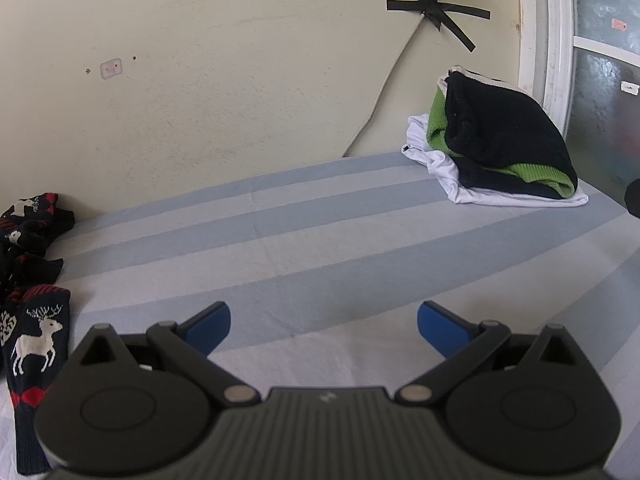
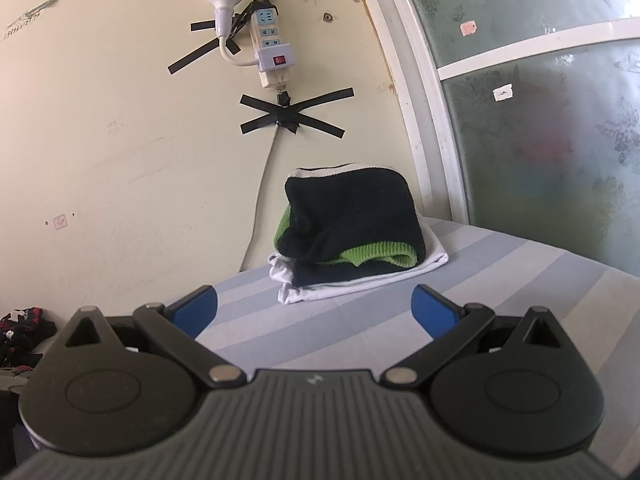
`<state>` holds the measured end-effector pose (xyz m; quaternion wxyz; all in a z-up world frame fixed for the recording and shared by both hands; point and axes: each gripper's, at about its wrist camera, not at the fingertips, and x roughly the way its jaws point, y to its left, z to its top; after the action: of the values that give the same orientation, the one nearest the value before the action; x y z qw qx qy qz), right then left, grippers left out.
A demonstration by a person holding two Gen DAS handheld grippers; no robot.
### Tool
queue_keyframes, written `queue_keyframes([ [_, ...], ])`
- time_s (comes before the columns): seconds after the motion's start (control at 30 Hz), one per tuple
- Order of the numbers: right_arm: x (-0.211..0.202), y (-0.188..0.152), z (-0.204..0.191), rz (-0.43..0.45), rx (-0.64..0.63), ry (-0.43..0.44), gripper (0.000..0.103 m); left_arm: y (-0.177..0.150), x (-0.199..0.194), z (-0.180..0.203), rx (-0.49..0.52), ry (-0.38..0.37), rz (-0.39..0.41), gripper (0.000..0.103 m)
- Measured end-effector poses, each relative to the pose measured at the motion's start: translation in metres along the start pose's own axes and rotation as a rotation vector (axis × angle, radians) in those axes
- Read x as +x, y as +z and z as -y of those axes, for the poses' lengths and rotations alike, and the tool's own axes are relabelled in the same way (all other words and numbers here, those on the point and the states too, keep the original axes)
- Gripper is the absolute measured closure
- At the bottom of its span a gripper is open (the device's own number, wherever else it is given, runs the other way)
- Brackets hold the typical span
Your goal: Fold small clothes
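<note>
Hovering over the striped sheet (image 1: 320, 240), the left gripper (image 1: 324, 326) has its blue-padded jaws spread wide and grips nothing; the right gripper (image 2: 314, 306) is equally wide and bare. Just left of the left gripper lie the reindeer socks (image 1: 34, 344), loose and unfolded. Farther off, against the wall (image 1: 200, 80), sits the folded pile (image 2: 352, 236), black and green on white.
</note>
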<state>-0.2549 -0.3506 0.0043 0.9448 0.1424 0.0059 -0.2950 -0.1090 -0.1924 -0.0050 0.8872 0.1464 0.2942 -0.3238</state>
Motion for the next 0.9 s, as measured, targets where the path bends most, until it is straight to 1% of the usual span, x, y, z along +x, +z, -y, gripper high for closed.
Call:
queue_keyframes([
  [0.9, -0.0006, -0.0009, -0.0021, 0.004, -0.003, 0.005, 0.0, 0.0007, 0.0009, -0.0005, 0.007, -0.002, -0.005, 0.0],
])
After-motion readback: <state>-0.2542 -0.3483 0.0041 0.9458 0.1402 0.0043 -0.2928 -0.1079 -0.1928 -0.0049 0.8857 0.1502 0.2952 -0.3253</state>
